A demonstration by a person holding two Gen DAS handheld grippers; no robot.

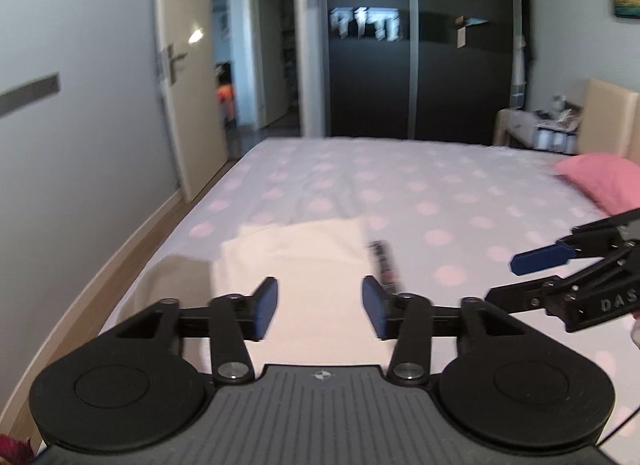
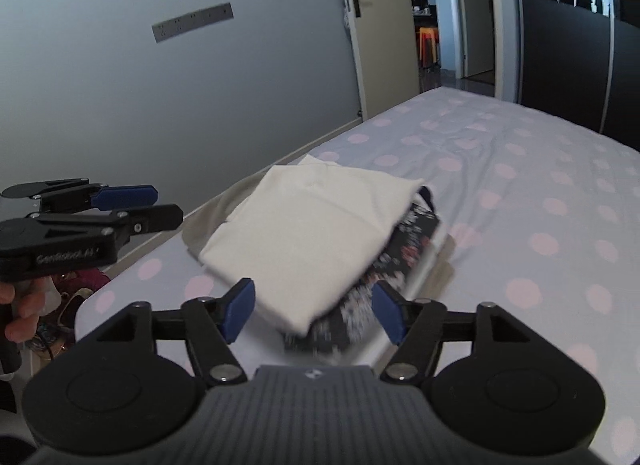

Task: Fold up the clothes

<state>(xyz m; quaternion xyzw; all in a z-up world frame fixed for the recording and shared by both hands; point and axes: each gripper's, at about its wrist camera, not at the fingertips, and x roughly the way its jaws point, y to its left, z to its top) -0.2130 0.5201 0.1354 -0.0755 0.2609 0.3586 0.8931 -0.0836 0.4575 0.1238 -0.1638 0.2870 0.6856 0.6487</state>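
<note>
Nearest in, the left gripper (image 1: 320, 307) hangs above the bed (image 1: 400, 185), blue fingers (image 1: 266, 307) spread moderately wide with nothing between them. Same story on the right gripper (image 2: 312, 311): fingers (image 2: 240, 311) spread wide, empty, poised just short of the clothes. A hand (image 2: 20, 305) grips the left tool's handle off the near corner of the bed.

Just beyond the fingers sits the pile: a folded white shirt (image 2: 316, 237) lying flat on top of a dark patterned garment (image 2: 400, 257), whose edge pokes out along the shirt's right side. The pile rests near the bed's left edge, on the lilac sheet with pink dots.

Further along the bed, a pink pillow (image 1: 600, 181) lies at the right side. Past the far end stands a dark wardrobe (image 1: 440, 65), and left of it an open door (image 1: 184, 65).
</note>
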